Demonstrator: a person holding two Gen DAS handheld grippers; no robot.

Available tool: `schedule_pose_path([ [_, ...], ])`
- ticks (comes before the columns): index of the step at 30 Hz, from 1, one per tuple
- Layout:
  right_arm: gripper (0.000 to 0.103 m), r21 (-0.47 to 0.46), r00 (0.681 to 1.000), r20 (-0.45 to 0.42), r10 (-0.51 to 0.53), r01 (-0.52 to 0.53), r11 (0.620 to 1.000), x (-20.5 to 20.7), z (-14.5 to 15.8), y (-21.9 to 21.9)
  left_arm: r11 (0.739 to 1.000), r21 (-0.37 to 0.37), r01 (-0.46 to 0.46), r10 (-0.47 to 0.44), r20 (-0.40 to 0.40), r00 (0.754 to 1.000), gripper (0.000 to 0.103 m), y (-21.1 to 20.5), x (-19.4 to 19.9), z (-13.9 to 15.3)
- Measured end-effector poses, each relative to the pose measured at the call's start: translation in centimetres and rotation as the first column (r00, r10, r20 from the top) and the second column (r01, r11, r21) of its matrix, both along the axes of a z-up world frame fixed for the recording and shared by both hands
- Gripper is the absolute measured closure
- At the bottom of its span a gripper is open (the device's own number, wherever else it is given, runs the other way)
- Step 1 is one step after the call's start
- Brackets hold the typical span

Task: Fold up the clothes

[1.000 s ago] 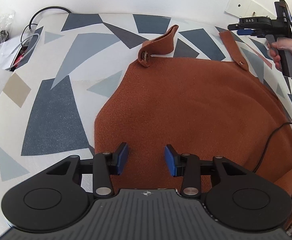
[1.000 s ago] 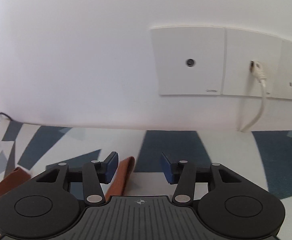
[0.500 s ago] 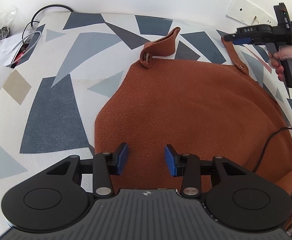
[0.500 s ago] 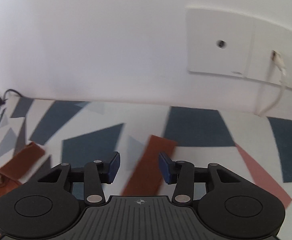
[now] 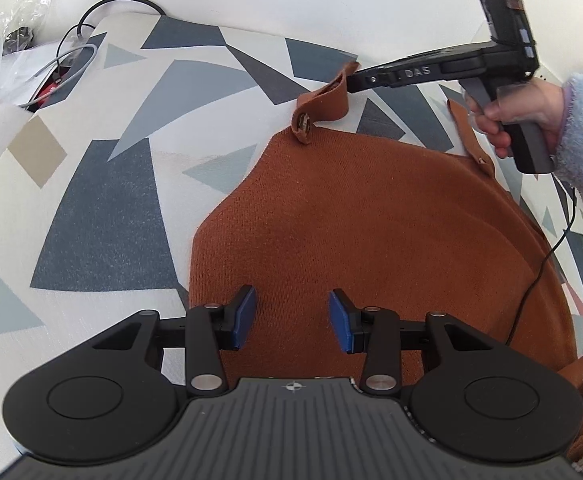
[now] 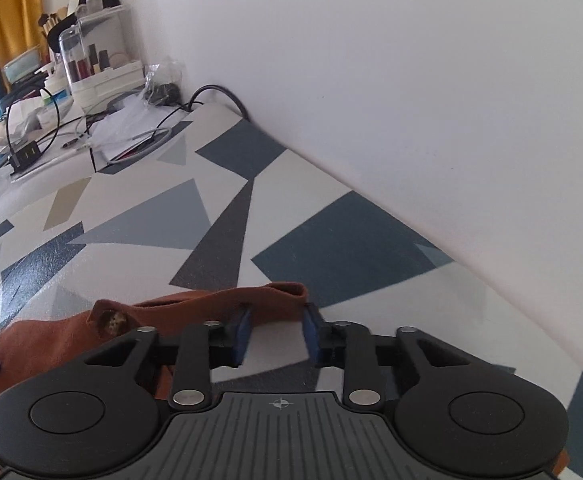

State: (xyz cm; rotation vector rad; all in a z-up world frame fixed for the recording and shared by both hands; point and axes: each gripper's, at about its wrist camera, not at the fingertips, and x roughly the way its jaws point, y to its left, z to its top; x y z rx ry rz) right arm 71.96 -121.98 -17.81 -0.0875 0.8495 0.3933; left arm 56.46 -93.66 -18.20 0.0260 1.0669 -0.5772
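The rust-brown knit garment (image 5: 371,240) lies spread flat on the patterned table (image 5: 103,208), its bib end toward the wall, its near hem under my left gripper. Two straps stand off the top edge: the left strap (image 5: 325,98) is curled into a loop with a button (image 5: 303,124) at its base, and the right strap (image 5: 467,132) runs along the far right corner by my hand (image 5: 519,112).

My right gripper (image 6: 275,334) has its blue pads parted on either side of the looped strap's free end; the fabric sits between them, but I see a gap at each pad, so it is spread wide and not yet pinching. My left gripper (image 5: 291,322) hovers over the lower part of the cloth with its pads wide apart and nothing between them.

As I judge it, the step in hand is taking that strap so it can be laid flat onto the bib. To do it well I should close squarely on the strap's end, not on the button, and catch only the single layer. Then I should draw it gently inward, low to the cloth, so the body doesn't drag or wrinkle. My left gripper can press the fabric down if it begins to slide. The trailing black cable (image 5: 539,264) crosses the right side; I should keep it out of any fold.
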Motion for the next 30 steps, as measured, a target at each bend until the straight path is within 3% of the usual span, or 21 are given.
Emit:
schedule_pose_path([
  [1, 0.098, 0.000, 1.000, -0.002, 0.011, -0.011, 1.000, 0.5, 0.0, 0.4, 1.000, -0.001, 0.000, 0.000, 0.000, 1.000, 0.061, 0.0, 0.0, 0.0],
  [2, 0.100, 0.000, 1.000, -0.004, 0.022, -0.022, 1.000, 1.0, -0.1, 0.8, 1.000, -0.003, 0.000, 0.000, -0.002, 1.000, 0.061, 0.1, 0.0, 0.0],
  [4, 0.102, 0.000, 0.999, -0.008, 0.043, -0.043, 0.999, 2.1, -0.2, 1.6, 1.000, -0.007, -0.001, 0.001, -0.006, 1.000, 0.061, 0.2, 0.1, 0.1],
  [10, 0.101, 0.064, 1.000, 0.015, -0.020, 0.019, 0.998, 4.9, -0.1, 3.4, 1.000, 0.006, 0.005, -0.005, 0.000, 1.000, 0.060, 0.0, 0.0, 0.1],
  [14, 0.093, 0.065, 0.999, -0.029, 0.029, -0.027, 0.998, 4.6, -0.5, 3.9, 1.000, 0.008, 0.005, -0.005, 0.003, 1.000, 0.060, -0.1, 0.0, 0.1],
  [15, 0.086, 0.069, 0.999, -0.038, 0.033, -0.030, 0.997, 4.3, -0.6, 3.8, 1.000, 0.007, 0.004, -0.004, 0.003, 1.000, 0.060, -0.1, 0.0, 0.1],
  [18, 0.085, 0.075, 0.998, -0.048, 0.035, -0.031, 0.997, 3.4, -0.8, 3.6, 1.000, 0.005, 0.002, -0.002, 0.005, 1.000, 0.060, -0.1, 0.0, 0.1],
  [23, 0.078, 0.195, 0.996, -0.084, 0.040, -0.023, 0.981, 2.9, -0.5, 3.7, 1.000, 0.009, 0.009, -0.009, 0.009, 1.000, 0.059, -0.3, 0.0, 0.2],
  [25, 0.075, 0.187, 0.989, -0.123, 0.087, -0.063, 0.980, 2.6, -0.9, 5.0, 1.000, 0.007, 0.008, -0.008, 0.009, 1.000, 0.059, -0.3, 0.0, 0.2],
  [27, 0.064, 0.149, 0.978, -0.161, 0.129, -0.106, 0.983, 2.3, -1.5, 6.4, 1.000, 0.008, 0.012, -0.012, 0.011, 1.000, 0.058, -0.3, 0.0, 0.2],
  [28, 0.067, 0.108, 0.983, -0.115, 0.141, -0.128, 0.986, 1.6, -1.4, 7.1, 1.000, 0.009, 0.014, -0.014, 0.011, 1.000, 0.057, -0.4, 0.0, 0.2],
  [29, 0.085, 0.044, 0.985, -0.093, 0.142, -0.139, 0.989, 1.2, -1.3, 7.7, 1.000, 0.011, 0.019, -0.019, 0.014, 1.000, 0.056, -0.4, 0.0, 0.2],
  [30, 0.096, -0.020, 0.991, -0.067, 0.112, -0.114, 0.993, 1.0, -1.2, 8.0, 1.000, 0.014, 0.024, -0.024, 0.018, 1.000, 0.054, -0.5, -0.1, 0.2],
])
